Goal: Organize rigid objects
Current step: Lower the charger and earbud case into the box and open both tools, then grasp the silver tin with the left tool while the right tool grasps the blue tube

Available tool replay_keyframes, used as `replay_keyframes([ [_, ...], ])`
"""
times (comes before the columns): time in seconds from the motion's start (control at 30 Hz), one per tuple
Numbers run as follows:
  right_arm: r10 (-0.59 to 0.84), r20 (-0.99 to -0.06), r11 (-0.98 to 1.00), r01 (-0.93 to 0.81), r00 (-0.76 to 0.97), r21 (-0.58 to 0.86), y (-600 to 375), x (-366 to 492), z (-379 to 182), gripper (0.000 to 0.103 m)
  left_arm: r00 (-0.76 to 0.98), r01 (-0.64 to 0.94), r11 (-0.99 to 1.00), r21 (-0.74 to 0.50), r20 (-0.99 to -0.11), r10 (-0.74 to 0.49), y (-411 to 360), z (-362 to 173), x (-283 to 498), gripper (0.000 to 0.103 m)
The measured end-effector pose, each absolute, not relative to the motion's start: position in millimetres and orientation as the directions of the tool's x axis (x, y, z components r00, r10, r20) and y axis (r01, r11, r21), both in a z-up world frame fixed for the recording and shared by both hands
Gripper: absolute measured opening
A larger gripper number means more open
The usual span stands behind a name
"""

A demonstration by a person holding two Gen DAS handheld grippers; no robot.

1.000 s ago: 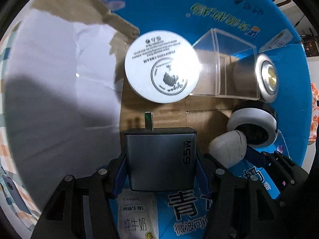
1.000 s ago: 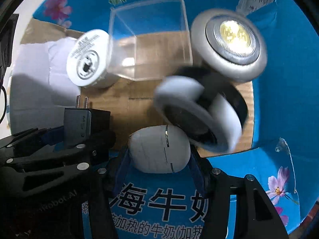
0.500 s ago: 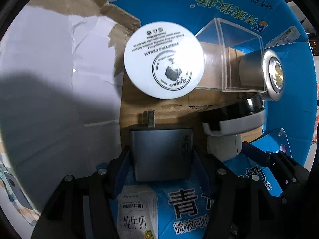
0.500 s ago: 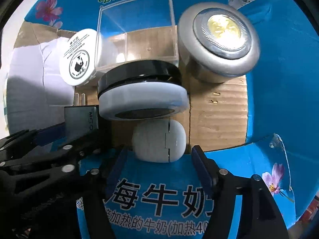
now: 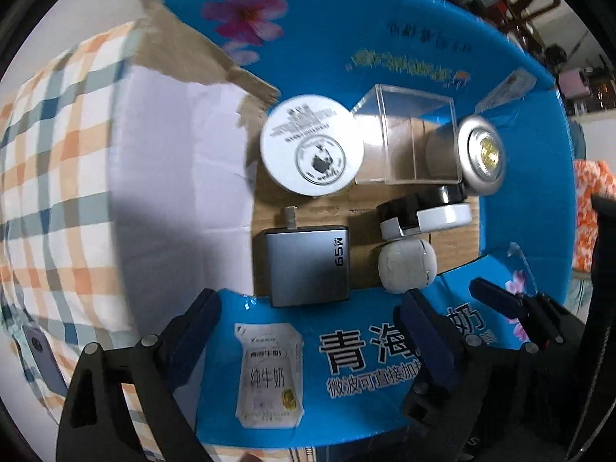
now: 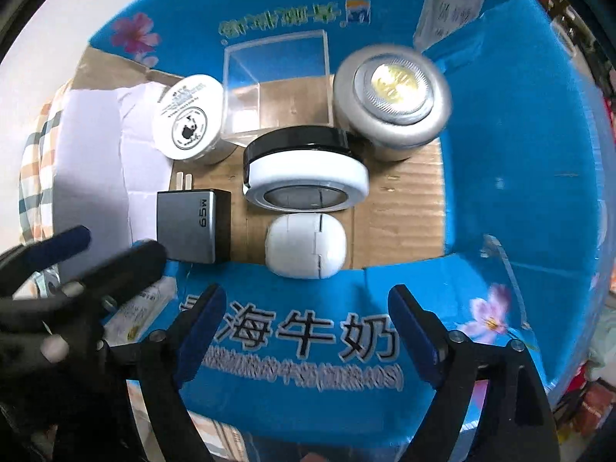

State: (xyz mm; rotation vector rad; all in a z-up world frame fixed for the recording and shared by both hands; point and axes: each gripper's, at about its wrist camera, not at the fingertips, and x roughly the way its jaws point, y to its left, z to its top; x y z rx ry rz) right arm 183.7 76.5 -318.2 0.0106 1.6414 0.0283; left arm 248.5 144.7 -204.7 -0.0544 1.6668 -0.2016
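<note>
1. Left tongs (image 5: 308, 308): spread wide and empty, poised above the near blue flap of the milk carton box (image 5: 385, 77), just short of the grey 65W charger (image 5: 306, 263).
2. Right tongs (image 6: 304, 306): likewise spread and empty, above the same flap, nearest the white earbud case (image 6: 306, 245).
3. Charger: lying flat on the cardboard floor of the box, prongs pointing away from the tongs; earbud case just beside it to the right, a narrow gap between.
4. Box contents, back row: white cream jar (image 5: 311, 151), clear acrylic cube (image 5: 408, 138), silver puck light (image 5: 481, 154), set side by side against the far wall.
5. Box contents, middle: black-and-white round tin (image 6: 306, 177), wedged between cube, puck light and earbud case; appears tilted, its rim leaning against the neighbours; exact contact hard to tell.
6. Outside the box: checked cloth (image 5: 50, 177) over the worktop at left; white paper sheet (image 5: 173, 177) lining the left part of the box floor.
7. Risk: tilted tin likely unstable; a nudge from either tongs, or a jolt to the box, could roll it onto the earbud case or against the cube.
8. Risk: near flap stands close below both tongs; catching it could shift the whole box and disturb the rows.
</note>
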Motion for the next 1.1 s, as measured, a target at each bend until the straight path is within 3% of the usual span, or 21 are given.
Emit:
replay_keyframes([
  [0.17,0.009,-1.0,1.0,-0.028,-0.011,0.01,76,166,-285,0.095,-0.033,0.059,0.985,-0.163,-0.986,-0.161,162,-176,236,0.096],
  [0.27,0.004,-0.999,1.0,-0.028,0.032,0.004,75,157,-264,0.095,0.016,0.067,0.988,-0.137,-0.99,-0.138,161,-154,224,0.103],
  [0.67,0.056,-0.975,0.998,-0.052,0.217,0.045,71,91,-153,0.098,0.215,0.097,0.988,-0.122,-0.966,-0.141,164,-89,178,0.103],
  [1.1,0.078,-0.947,0.992,-0.123,0.313,0.041,56,43,-94,0.099,0.354,0.09,0.995,-0.05,-0.932,-0.079,153,-36,128,0.103],
])
